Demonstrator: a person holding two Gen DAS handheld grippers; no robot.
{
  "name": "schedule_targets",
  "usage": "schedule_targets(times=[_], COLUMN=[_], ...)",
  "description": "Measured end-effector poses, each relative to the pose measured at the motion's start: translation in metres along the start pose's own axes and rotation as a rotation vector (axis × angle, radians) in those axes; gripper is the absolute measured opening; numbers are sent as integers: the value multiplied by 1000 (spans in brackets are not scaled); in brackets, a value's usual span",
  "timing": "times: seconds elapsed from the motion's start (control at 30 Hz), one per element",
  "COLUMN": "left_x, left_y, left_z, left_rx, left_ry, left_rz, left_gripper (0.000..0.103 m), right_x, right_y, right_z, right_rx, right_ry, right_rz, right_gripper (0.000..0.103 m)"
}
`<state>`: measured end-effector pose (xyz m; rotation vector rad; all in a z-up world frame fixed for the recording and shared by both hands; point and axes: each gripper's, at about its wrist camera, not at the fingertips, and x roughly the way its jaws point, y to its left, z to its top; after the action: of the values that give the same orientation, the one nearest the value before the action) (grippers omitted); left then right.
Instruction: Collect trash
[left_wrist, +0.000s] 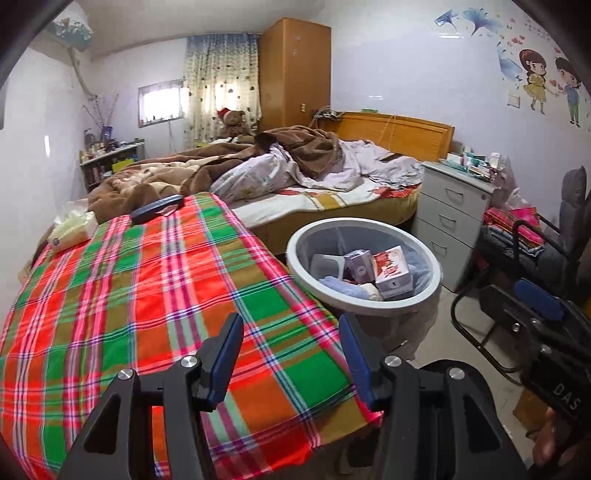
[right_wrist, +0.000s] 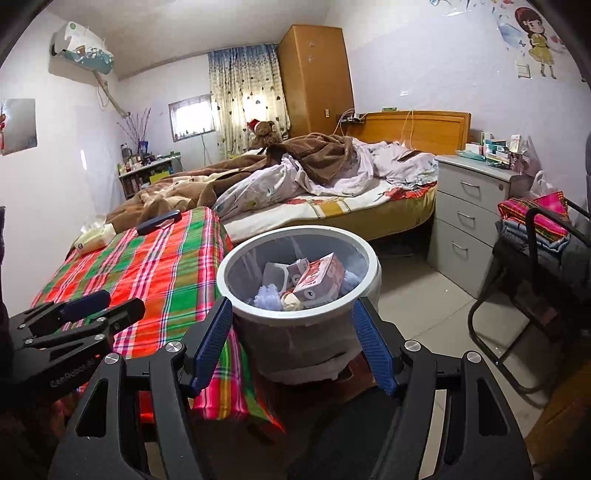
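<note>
Bedroom with an unmade bed behind: from the left wrist view, the left tool (left_wrist: 291, 354) hangs released and empty over the plaid worktop (left_wrist: 147, 295), and the trash bin (left_wrist: 364, 301) stands just right of the worktop edge, already holding a red carton (left_wrist: 391, 271) and other scraps. From the right wrist view, the right tool (right_wrist: 291, 347) is also released and empty, just before the bin's near rim. The collecting step seems nearly finished, I judge; next comes a check of the worktop's far end, where a tissue pack (right_wrist: 94, 238) and a dark case (right_wrist: 159, 221) lie.

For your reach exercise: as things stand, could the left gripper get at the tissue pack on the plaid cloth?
Probably yes: the left gripper is open and empty, and only bare cloth lies before the tissue pack.
</note>
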<state>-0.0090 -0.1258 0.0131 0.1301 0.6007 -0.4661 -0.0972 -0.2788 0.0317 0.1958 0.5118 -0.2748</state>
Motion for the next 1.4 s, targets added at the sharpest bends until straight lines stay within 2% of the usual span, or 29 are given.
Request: schedule_targets(times=[0.2, 0.27, 0.33, 0.53, 1.4], left_x=[-14, -17, -19, -19, -13], left_y=[6, 6, 6, 4, 3], left_z=[-6, -6, -6, -5, -5], left_rx=[-27, -16, -10, 4, 6], left_ry=[-51, -60, -66, -63, -57], left_rz=[18, 55, 82, 98, 91], left_gripper=[54, 54, 54, 54, 54], right_x=[-1, 2, 1, 1, -2], right_y=[8, 9, 10, 12, 14], right_z=[-5, -6, -8, -11, -11], right_rx=[-16, -17, -17, -19, -8], right_ry=[-20, -18, -17, -19, -17], right_rz=[6, 7, 7, 9, -8], right_gripper=[69, 69, 69, 69, 69])
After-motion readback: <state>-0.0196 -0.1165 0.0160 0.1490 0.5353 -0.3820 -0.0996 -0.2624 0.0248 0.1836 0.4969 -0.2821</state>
